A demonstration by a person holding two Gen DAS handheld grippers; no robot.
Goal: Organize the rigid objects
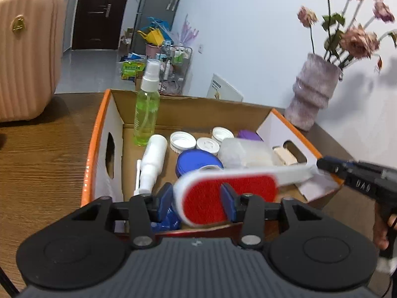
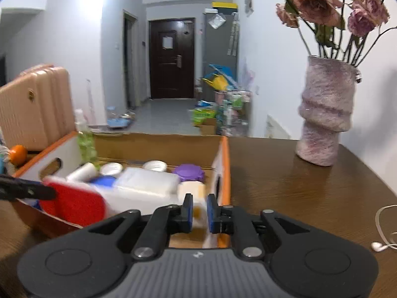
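A lint brush (image 1: 203, 198) with a red face and white frame hangs over the near end of a cardboard box (image 1: 95, 136) with orange rims. My right gripper (image 1: 320, 165) comes in from the right, shut on the tip of the white handle. In the right wrist view that gripper (image 2: 199, 213) shows a narrow gap with the handle in it. My left gripper (image 1: 197, 202) has its jaws partly apart around the rounded end of the brush head. Its right pad overlaps the red face, and no pad visibly presses. The brush (image 2: 74, 206) is blurred there.
The box holds a green spray bottle (image 1: 146, 114), a white bottle (image 1: 153, 159), white lids (image 1: 182, 141), a blue lid (image 1: 198, 161), a clear tub (image 1: 245, 152) and a purple lid (image 2: 188, 172). On the wooden table stand a vase (image 2: 325, 114), a pink case (image 1: 27, 54) and earphones (image 2: 379, 247).
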